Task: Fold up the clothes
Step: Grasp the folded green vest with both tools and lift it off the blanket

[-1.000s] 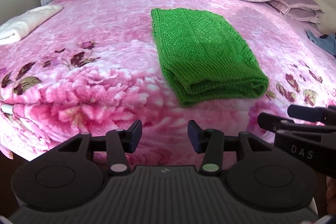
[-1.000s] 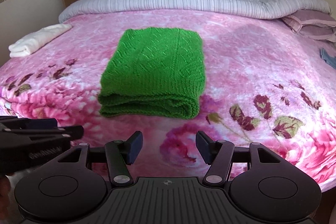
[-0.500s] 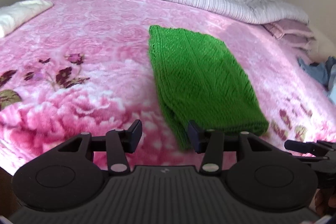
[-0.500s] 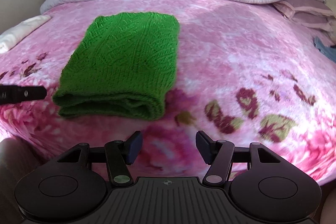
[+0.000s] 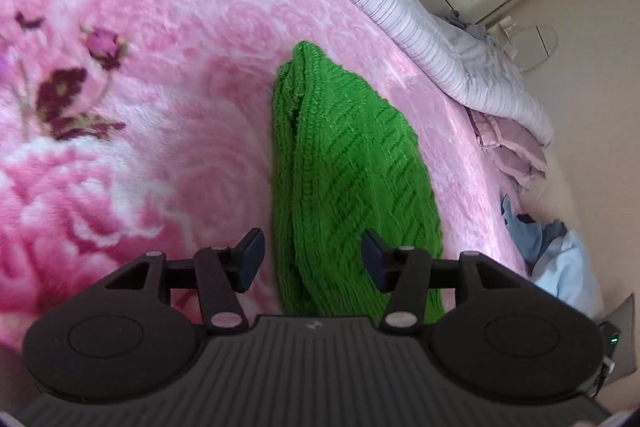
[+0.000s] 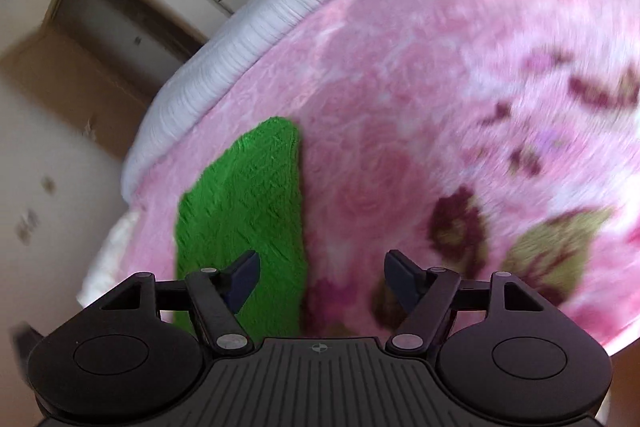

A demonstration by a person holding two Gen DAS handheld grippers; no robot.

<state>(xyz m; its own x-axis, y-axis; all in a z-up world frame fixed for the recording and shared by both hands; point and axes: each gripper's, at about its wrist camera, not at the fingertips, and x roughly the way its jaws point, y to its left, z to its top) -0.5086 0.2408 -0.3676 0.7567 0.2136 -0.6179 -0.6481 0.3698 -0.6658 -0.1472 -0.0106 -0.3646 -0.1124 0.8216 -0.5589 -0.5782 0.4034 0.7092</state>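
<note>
Green knit sweater [image 5: 352, 187]: folded, lying on pink floral blanket [image 5: 140, 107] of bed, toward its near edge.
Left gripper [image 5: 312, 259]: fingers [image 5: 252, 251] apart and opening, straddling sweater's left folded edge; pads not pressing, nothing held.
Right gripper [image 6: 322, 279]: fingers [image 6: 400, 279] wide and opening, over sweater's [image 6: 244, 211] right edge; nothing held.
Striped grey duvet [image 5: 400, 15]: along bed's far edge.
</note>
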